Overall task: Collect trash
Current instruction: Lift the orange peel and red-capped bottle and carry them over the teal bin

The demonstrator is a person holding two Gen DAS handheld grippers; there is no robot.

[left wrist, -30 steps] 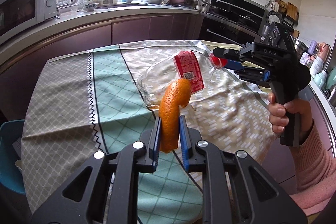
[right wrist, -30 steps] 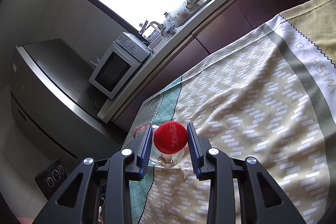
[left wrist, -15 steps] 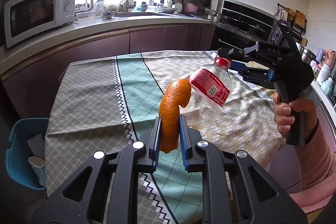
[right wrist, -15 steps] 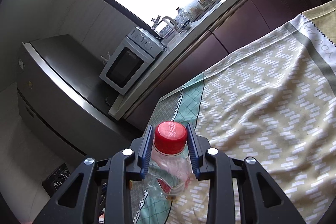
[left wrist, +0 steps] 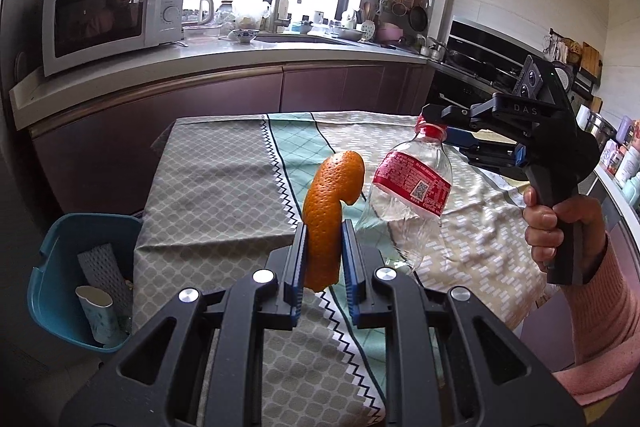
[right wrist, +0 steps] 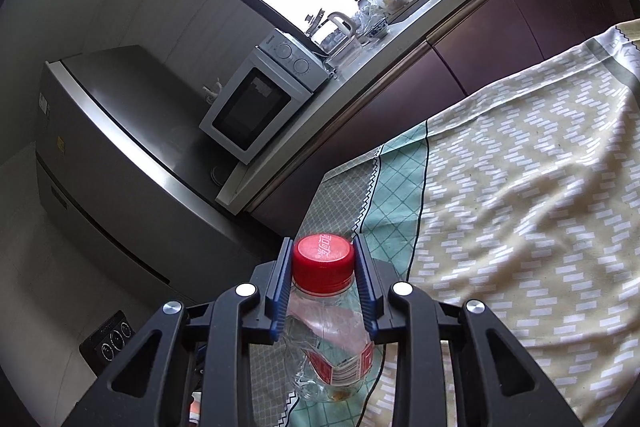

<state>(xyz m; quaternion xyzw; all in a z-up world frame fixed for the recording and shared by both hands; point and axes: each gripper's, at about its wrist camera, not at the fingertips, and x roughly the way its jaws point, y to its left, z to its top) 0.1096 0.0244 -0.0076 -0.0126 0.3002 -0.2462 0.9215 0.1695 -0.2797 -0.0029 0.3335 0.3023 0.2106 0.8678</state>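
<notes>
At the far left of the left wrist view, a teal plastic waste bin [left wrist: 60, 267] stands on the floor beside the desk [left wrist: 224, 195], which is draped in a patterned cloth of grey, mint and cream panels; the bin already holds a pale paper cup [left wrist: 98, 315] and a roll of grey mesh [left wrist: 102, 267]. The bin has come into full view over the last second, where before only a sliver of it showed at the edge, so both hands appear to be carrying their loads toward it. In the centre foreground, the left claw [left wrist: 324, 259] is closed on a curled strip of orange citrus peel [left wrist: 330, 203], which stands upright between its blue pads, lifted clear of the cloth. Just to the right, a clear empty plastic bottle with a red label and red cap [left wrist: 408, 199] hangs tilted in the air above the desk. A second ago it lay on its side on the cloth. The right claw [right wrist: 322, 279], held by a hand in a pink sleeve [left wrist: 560, 223], grips it at the neck, pads against the red cap. Both pieces of trash seem ready to drop once they are over the bin, which is still well apart from them.
</notes>
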